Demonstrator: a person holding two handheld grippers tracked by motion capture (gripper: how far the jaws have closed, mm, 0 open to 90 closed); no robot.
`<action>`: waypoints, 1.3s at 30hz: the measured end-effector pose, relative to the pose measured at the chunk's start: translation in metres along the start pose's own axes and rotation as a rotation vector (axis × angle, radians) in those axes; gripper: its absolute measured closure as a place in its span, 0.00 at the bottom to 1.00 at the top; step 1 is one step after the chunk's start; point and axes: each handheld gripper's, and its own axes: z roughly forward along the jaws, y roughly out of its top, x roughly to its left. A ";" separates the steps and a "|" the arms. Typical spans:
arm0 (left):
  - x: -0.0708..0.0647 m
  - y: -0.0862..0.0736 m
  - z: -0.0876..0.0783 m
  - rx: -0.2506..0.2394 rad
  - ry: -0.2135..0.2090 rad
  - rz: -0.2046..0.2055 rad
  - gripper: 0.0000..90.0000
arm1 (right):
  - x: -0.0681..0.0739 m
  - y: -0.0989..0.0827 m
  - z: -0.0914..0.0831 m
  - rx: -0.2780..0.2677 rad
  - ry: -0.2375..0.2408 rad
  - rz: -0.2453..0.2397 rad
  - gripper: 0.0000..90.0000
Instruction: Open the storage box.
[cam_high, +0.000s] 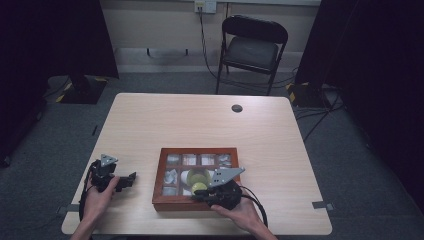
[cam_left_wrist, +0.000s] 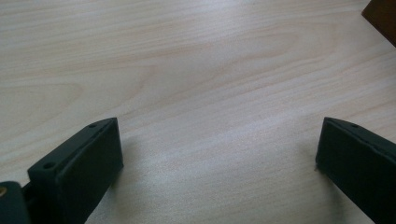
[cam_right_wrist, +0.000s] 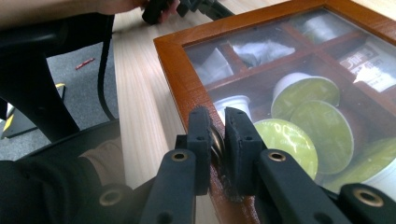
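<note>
Your right claw (cam_right_wrist: 217, 140) sits at the near edge of the wooden box (cam_high: 165, 200), which lies on the bench (cam_high: 200, 125) toward your side, right of centre. In the right gripper view its two black jaws are pinched nearly together on a small metal knob (cam_right_wrist: 216, 142) at the front rim of the box's glass-paned lid (cam_right_wrist: 177, 70); the knob shows as a thin brassy sliver in the narrow gap between them. In the high view your right hand (cam_high: 240, 212) holds that claw (cam_high: 202, 194) low over the near rim of the box, with the grey three-cornered plate (cam_high: 226, 175) on top.

Through the glass you can see the box split into compartments. Green-lidded pods (cam_right_wrist: 299, 121) lie just beyond the jaws, a white pod (cam_right_wrist: 233, 103) beside them, and white packets (cam_right_wrist: 259, 49) fill the compartments farther off.

Your left claw (cam_high: 129, 180) rests on the bare bench well to the left of the box, in your left hand (cam_high: 102, 192). In the left gripper view its jaws stand wide apart with nothing between them but pale wood grain, and a dark brown corner of the box (cam_left_wrist: 383, 18) shows at the top right.
</note>
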 end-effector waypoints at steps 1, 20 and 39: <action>0.000 0.000 0.000 0.000 0.000 0.000 0.00 | 0.000 0.001 -0.001 -0.003 0.000 0.001 0.90; 0.000 0.000 0.000 0.000 0.000 0.000 0.00 | -0.001 0.013 -0.010 -0.035 0.004 0.006 0.90; 0.000 0.000 0.000 0.000 0.000 -0.001 0.00 | -0.003 0.028 -0.020 -0.060 -0.005 0.007 0.90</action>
